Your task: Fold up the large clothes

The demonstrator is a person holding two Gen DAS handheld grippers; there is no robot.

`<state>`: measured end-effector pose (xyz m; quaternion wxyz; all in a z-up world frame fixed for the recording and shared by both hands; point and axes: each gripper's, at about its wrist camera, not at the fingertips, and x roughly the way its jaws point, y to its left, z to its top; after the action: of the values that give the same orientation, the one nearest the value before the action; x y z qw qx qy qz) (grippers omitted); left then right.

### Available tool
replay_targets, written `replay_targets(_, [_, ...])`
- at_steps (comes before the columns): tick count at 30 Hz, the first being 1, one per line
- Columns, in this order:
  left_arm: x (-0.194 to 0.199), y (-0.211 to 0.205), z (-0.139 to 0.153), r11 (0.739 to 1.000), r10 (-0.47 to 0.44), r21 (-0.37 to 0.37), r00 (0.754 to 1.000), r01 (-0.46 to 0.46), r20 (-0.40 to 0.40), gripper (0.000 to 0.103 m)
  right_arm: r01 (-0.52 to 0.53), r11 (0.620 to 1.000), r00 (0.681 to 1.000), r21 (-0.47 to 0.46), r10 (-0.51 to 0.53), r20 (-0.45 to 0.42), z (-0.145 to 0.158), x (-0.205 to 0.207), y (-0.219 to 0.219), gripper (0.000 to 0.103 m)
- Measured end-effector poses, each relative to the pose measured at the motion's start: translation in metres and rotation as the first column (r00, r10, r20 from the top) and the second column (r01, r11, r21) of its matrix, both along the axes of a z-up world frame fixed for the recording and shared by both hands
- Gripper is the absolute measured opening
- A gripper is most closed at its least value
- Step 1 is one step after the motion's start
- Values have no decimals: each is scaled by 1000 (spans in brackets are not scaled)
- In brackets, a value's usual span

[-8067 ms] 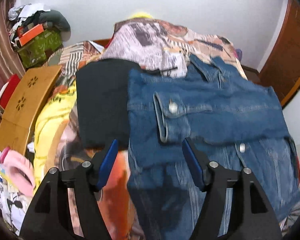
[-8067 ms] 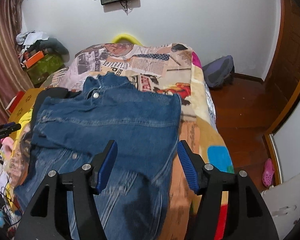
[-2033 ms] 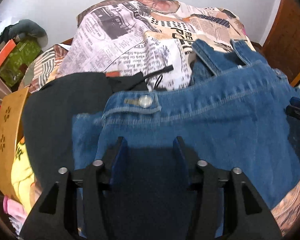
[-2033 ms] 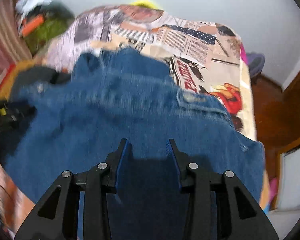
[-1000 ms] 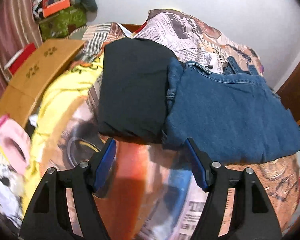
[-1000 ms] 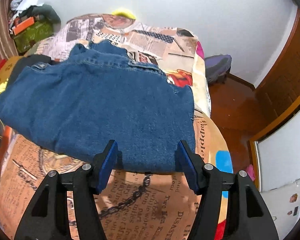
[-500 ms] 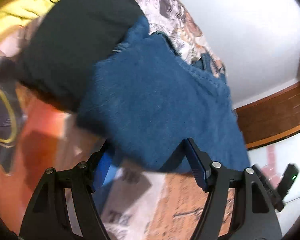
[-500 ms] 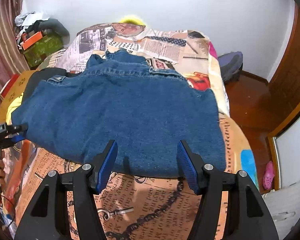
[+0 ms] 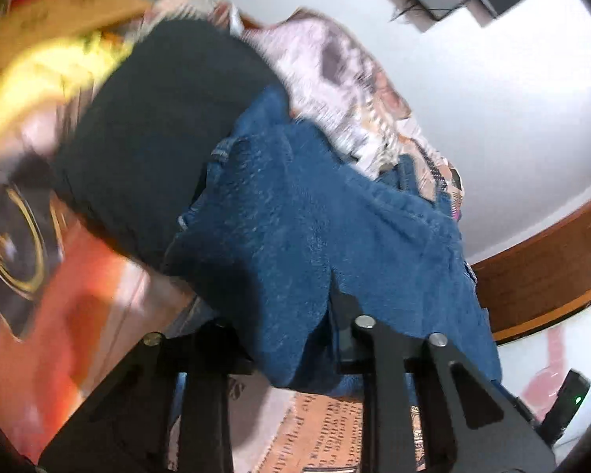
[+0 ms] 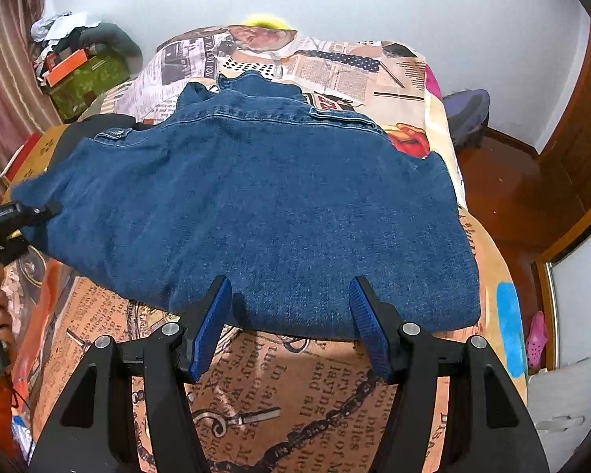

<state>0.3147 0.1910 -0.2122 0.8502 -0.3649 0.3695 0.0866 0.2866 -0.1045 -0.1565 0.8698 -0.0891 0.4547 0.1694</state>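
Note:
A blue denim jacket (image 10: 275, 197), folded in half, lies flat across the bed. In the left wrist view its left corner (image 9: 315, 236) bunches up between the black fingers. My left gripper (image 9: 291, 327) is closing, and the denim between its jaws hides the pads. From the right wrist view that gripper (image 10: 39, 211) shows at the jacket's left edge. My right gripper (image 10: 291, 315) stands open just above the jacket's near hem, gripping nothing.
A folded black garment (image 9: 157, 138) lies against the jacket's left side. The bed (image 10: 295, 394) has a newspaper-print cover. A wooden board (image 9: 59, 12) and a green box (image 10: 86, 79) sit at the left. A purple bag (image 10: 465, 114) lies on the floor at the right.
My left gripper has rolled and pushed in onto the jacket's left corner, and its jaws have narrowed onto the denim. The right gripper has stayed put and open.

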Motion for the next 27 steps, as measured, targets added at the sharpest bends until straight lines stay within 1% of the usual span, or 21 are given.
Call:
replay_targets(3, [4,-16,32,994,-17,105,999,12,50,18,-5,1000,1000,9,5,-2,3,0,1,58])
replay_targets(6, [4,-24,65,991,-7,133,991,-11,132,17,-14,999,1000,31,13,6,12,3,6,58])
replay_targets(10, [1,-23,109,985,13,164,969,-55,246,15,-45,996,999,83,43,22,24,10,23,58])
replay_targets(12, [-4,-21,128,980,14,187,956,-72,294,15,-72,990,997,122,70,17,28,16,37,58])
replay_targets(14, [-10,-24,145,969,8,230,944,-89,331,15,-108,979,994,172,112,-14,24,23,57,60])
replay_targets(16, [-12,-29,159,948,-10,301,935,-104,354,15,-139,970,987,201,153,-51,16,26,79,60])
replay_targets(18, [-12,-33,166,924,-35,367,932,-107,360,15,-194,957,970,216,220,-104,-1,29,111,60])
replay_targets(19, [-11,-36,167,913,-51,395,933,-101,355,15,-211,953,962,218,242,-124,-8,29,120,60])
replay_targets(21, [-7,-44,164,889,-82,450,940,-81,332,15,-251,946,937,206,291,-192,-32,30,149,60])
replay_targets(22, [-5,-48,161,877,-98,476,943,-68,317,15,-260,945,931,198,300,-209,-41,30,159,60])
replay_targets(24, [-2,-56,154,855,-123,517,947,-50,296,15,-264,949,931,172,297,-210,-49,31,167,60])
replay_targets(25, [0,-62,152,836,-144,547,948,-37,284,15,-269,949,929,168,301,-214,-50,32,167,60])
replay_targets(27, [4,-73,150,814,-177,581,946,-15,273,15,-275,944,922,182,312,-229,-48,34,160,60])
